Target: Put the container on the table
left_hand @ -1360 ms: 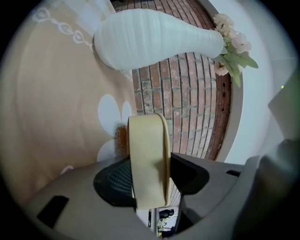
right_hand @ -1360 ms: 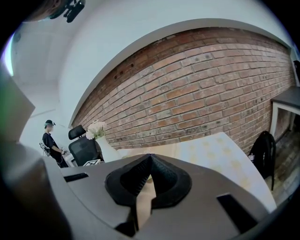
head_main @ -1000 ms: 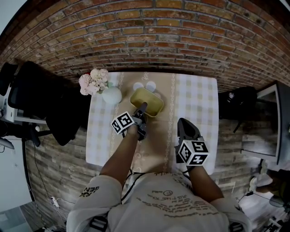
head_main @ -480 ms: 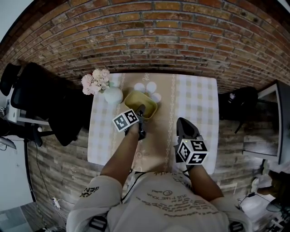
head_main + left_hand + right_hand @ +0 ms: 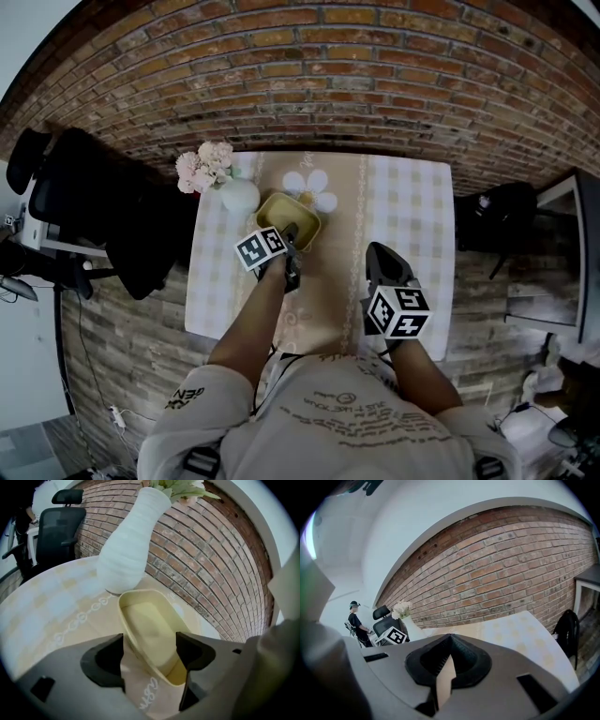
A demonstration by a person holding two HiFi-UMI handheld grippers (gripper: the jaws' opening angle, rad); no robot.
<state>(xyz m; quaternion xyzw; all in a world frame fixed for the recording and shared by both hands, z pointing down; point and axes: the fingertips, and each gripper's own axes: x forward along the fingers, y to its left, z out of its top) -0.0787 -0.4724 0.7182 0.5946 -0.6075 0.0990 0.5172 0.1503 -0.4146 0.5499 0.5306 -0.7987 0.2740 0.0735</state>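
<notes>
The pale yellow container (image 5: 284, 217) rests flat on the beige runner of the table (image 5: 412, 216), just right of the white vase (image 5: 239, 195). My left gripper (image 5: 291, 236) points down at its near end. In the left gripper view the container (image 5: 147, 625) runs up between the jaws, which are opening. The gripper (image 5: 151, 645) has both dark pads clear of the rim. My right gripper (image 5: 382, 259) hovers over the table's near right part, shut and empty, and its pads meet in the right gripper view (image 5: 450, 640).
The vase (image 5: 126, 550) holds pink flowers (image 5: 206, 164) close to the container's left side. A white flower-shaped mat (image 5: 314, 185) lies just behind it. A black office chair (image 5: 103, 225) stands left of the table, a dark bag (image 5: 497, 211) to its right. A brick wall runs behind.
The container has shifted a little to the left, off the white mat, and settled flat beside the vase. My left jaws have spread away from its rim. The right gripper has stayed put.
</notes>
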